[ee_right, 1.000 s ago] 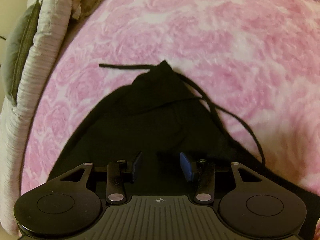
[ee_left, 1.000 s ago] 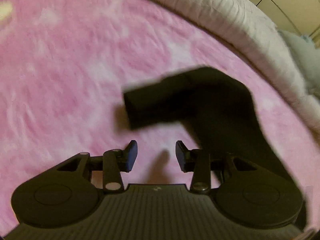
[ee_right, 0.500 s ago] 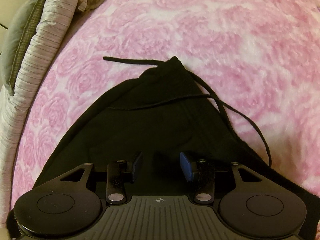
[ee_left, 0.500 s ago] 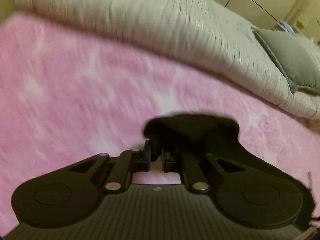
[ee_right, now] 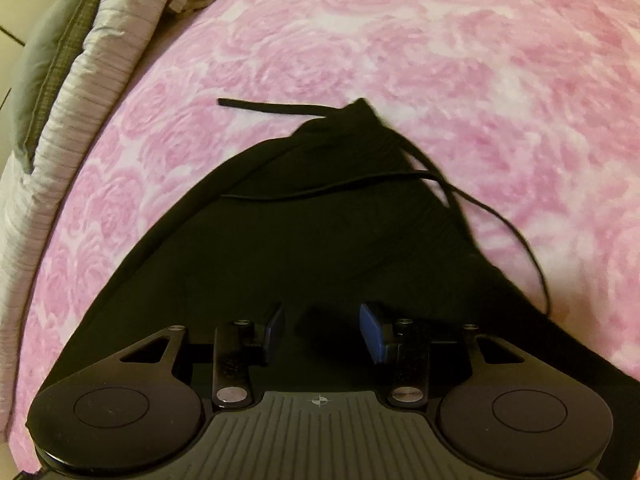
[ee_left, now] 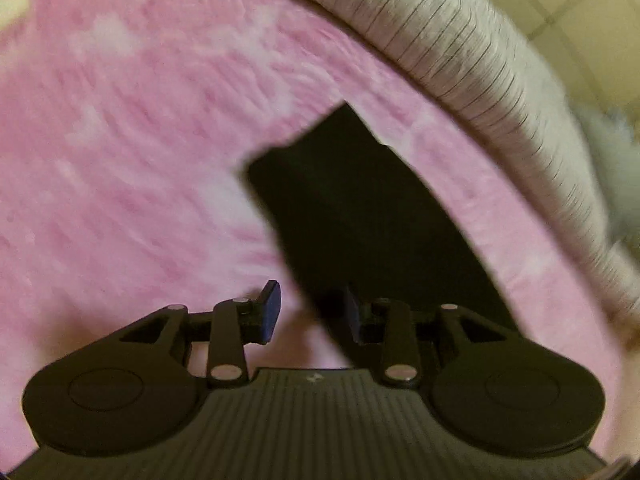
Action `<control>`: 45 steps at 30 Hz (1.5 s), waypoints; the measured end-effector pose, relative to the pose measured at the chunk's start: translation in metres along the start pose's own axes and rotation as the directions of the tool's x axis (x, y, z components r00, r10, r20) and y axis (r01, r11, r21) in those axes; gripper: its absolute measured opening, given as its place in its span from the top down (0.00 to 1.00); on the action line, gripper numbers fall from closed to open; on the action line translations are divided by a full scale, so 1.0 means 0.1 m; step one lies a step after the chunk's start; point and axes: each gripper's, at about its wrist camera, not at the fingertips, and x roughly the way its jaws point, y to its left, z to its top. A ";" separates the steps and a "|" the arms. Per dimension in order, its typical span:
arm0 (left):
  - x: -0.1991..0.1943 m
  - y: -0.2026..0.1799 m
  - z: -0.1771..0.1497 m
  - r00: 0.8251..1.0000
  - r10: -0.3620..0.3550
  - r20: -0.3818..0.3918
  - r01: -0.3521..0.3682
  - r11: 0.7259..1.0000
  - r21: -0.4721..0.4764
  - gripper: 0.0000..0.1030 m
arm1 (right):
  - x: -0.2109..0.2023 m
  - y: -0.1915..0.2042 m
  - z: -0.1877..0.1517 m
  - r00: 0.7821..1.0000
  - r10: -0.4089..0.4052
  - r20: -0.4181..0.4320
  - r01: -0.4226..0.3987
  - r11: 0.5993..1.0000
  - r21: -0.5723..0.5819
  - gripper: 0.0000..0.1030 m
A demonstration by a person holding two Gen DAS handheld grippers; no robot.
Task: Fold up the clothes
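- Pink rose-patterned blanket [ee_right: 460, 60] covers the bed in both views; every other thing lies on it or beside it
- left tool [ee_left: 312, 314] sits nearest in the left wrist view, its blue-padded fingers [ee_left: 270, 312] spread apart with nothing between them; the right-hand finger overlaps the near edge of the dark cloth in the picture, though whether it touches cannot be told (the frame is motion-blurred)
- right tool [ee_right: 322, 328] is likewise parted, empty, hovering directly over the wide near part of the cloth; its fingers [ee_right: 370, 330] show blue pads against the black fabric
- black garment [ee_right: 300, 240] lies spread on the blanket, broad toward the right tool and narrowing to a bunched peak farther off; in the left wrist view the same garment [ee_left: 360, 208] appears as a flat dark strip ending in a squared corner
- thin black drawstring [ee_right: 272, 107] runs leftward from the peak onto the blanket; another length crosses the fabric and loops out on the right side
- pale ribbed bedding [ee_left: 480, 52] is rolled along the far edge of the blanket; in the right wrist view it [ee_right: 100, 48] lies at the left
- grey pillow [ee_right: 52, 60] rests against that bedding, farthest out
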 end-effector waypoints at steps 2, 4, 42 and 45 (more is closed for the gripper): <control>0.10 -0.15 -0.06 1.000 0.013 0.029 -0.014 0.998 0.054 0.77 | -0.04 -0.04 0.01 1.000 -0.006 0.009 0.006 1.000 0.003 0.56; 0.14 -0.38 -0.12 0.991 0.119 0.060 -0.130 0.962 0.241 0.87 | -0.08 -0.07 0.01 1.000 -0.013 0.018 0.013 1.000 0.007 0.56; 0.00 -4.34 -4.51 0.796 -0.160 -0.584 0.481 0.753 0.449 0.72 | -0.78 -2.54 0.92 0.995 0.086 -0.054 -0.089 0.994 -0.061 0.56; 0.17 -4.70 -4.86 0.756 -0.163 -0.635 0.539 0.705 0.461 0.71 | -0.89 -2.80 1.04 0.997 0.080 -0.010 -0.080 0.997 -0.018 0.56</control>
